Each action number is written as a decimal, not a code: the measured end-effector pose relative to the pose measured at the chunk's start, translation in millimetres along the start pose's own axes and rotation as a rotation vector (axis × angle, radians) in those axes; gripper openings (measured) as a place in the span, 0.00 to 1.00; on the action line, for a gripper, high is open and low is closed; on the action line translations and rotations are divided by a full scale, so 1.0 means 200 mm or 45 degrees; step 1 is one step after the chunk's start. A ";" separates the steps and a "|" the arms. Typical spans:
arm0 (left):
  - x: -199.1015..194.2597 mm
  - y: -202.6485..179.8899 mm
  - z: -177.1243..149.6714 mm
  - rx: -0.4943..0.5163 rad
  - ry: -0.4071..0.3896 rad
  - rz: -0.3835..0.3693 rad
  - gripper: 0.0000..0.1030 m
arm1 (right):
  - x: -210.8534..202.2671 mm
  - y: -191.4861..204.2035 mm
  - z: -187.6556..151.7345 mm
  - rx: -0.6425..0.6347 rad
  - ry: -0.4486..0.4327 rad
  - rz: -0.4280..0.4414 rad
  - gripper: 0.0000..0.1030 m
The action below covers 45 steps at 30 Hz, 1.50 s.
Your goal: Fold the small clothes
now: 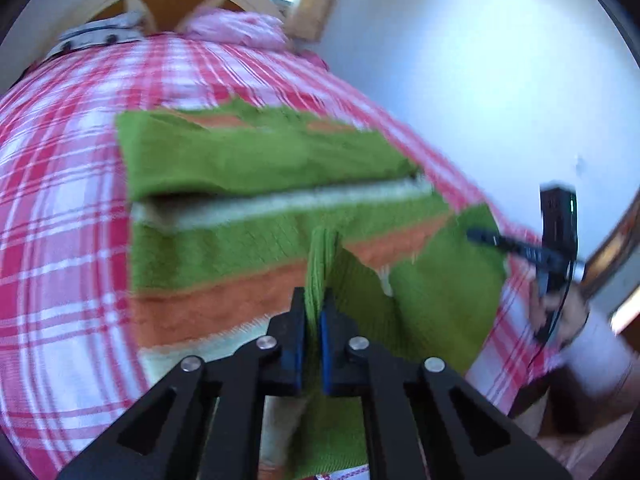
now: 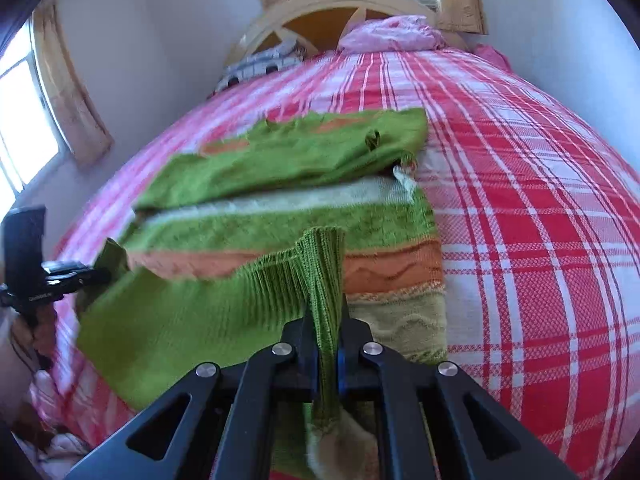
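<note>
Green knitted sweater with orange and cream stripes lay spread across the bed, on its red-and-white checked cover, its far part already folded over itself. I had my left tongs clamped on a raised ribbed fold of the near hem, and my right tongs were likewise pinched shut on a bunched ridge of the same green ribbing, so the near edge was lifted off the bed between them. A pink crumpled cloth sat by the wooden headboard, well apart from the sweater.
</note>
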State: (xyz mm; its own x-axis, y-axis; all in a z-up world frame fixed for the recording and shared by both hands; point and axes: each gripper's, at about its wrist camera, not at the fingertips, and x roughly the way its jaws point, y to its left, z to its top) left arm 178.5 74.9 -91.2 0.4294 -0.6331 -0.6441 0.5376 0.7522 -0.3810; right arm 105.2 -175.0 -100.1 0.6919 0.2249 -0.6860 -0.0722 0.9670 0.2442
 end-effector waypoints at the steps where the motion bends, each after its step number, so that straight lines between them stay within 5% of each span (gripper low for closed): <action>1: -0.03 0.02 0.02 -0.020 -0.030 0.009 0.06 | -0.03 -0.01 0.01 0.032 -0.024 0.027 0.05; 7: 0.01 0.11 0.04 -0.075 -0.036 0.078 0.06 | -0.05 -0.01 0.12 0.081 -0.110 0.004 0.05; 12: 0.13 0.16 -0.01 -0.120 0.077 0.056 0.07 | 0.13 -0.03 0.09 0.086 0.042 -0.038 0.06; 15: 0.14 0.17 -0.01 -0.128 0.088 -0.004 0.23 | 0.14 -0.05 0.08 0.102 0.050 -0.009 0.07; 17: 0.15 0.18 0.00 -0.131 0.107 -0.023 0.47 | 0.14 -0.06 0.09 0.125 0.070 0.021 0.13; 20: 0.19 0.17 0.01 -0.129 0.120 -0.060 0.56 | 0.15 -0.06 0.10 0.114 0.098 0.040 0.20; 24: 0.23 0.13 0.01 -0.081 0.125 -0.016 0.54 | 0.17 -0.02 0.11 0.056 0.115 0.052 0.35; 27: 0.23 0.11 -0.01 -0.025 0.115 0.075 0.32 | 0.19 0.02 0.11 -0.012 0.112 -0.006 0.35; 29: 0.20 0.12 -0.03 -0.046 0.086 0.067 0.15 | 0.19 0.05 0.10 -0.071 0.108 -0.088 0.13; 31: 0.17 0.14 -0.04 -0.079 0.063 0.048 0.11 | 0.19 0.08 0.10 -0.107 0.105 -0.111 0.06; 45: -0.02 0.17 0.28 -0.180 -0.166 0.147 0.10 | -0.04 0.17 0.43 -0.171 -0.117 -0.179 0.05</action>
State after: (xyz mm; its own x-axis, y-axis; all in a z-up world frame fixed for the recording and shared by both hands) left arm 236.5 92.4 -64.3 0.5775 -0.5527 -0.6009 0.3761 0.8334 -0.4050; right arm 158.4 -153.5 -28.0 0.7640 0.0807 -0.6402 -0.0609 0.9967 0.0529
